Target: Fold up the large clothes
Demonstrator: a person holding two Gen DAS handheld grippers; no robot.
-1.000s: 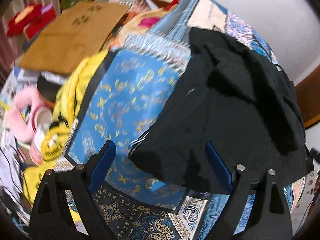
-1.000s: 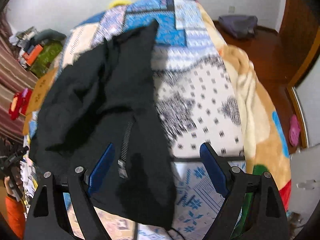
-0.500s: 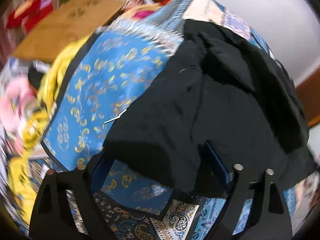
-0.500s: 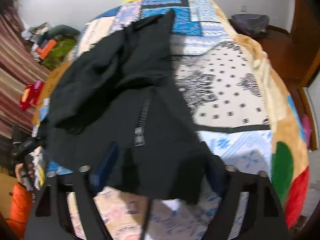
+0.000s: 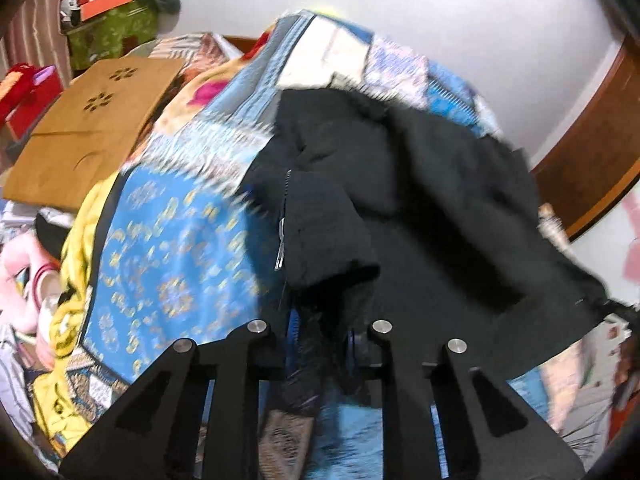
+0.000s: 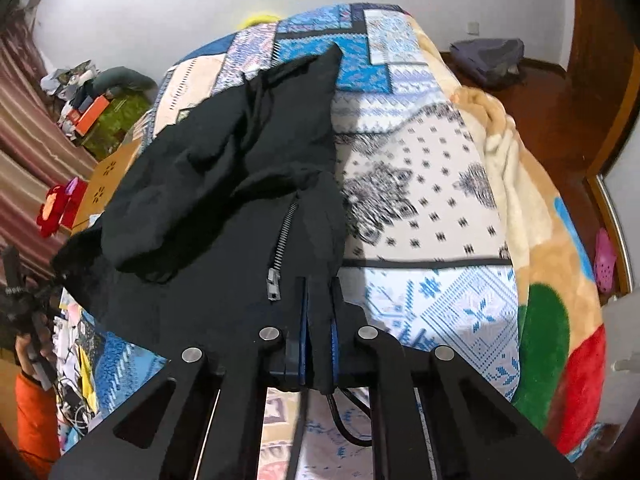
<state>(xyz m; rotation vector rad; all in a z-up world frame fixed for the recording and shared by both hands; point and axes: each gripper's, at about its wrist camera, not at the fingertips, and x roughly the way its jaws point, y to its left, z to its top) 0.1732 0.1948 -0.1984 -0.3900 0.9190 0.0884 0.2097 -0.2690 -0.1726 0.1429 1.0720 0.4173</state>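
Black jacket (image 6: 224,208) hem pinched between both grippers' closed fingers (image 6: 334,320).

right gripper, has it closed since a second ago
Yes. The right gripper, open a second ago, is now shut on the near edge of the black jacket, beside its zipper.

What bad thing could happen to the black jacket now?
The right gripper pinches only a thin edge of the black jacket, so the cloth might slip out. The zipper pull hangs right beside its fingers and could snag. The left gripper holds a bunched bit, so the fold may come out crooked.
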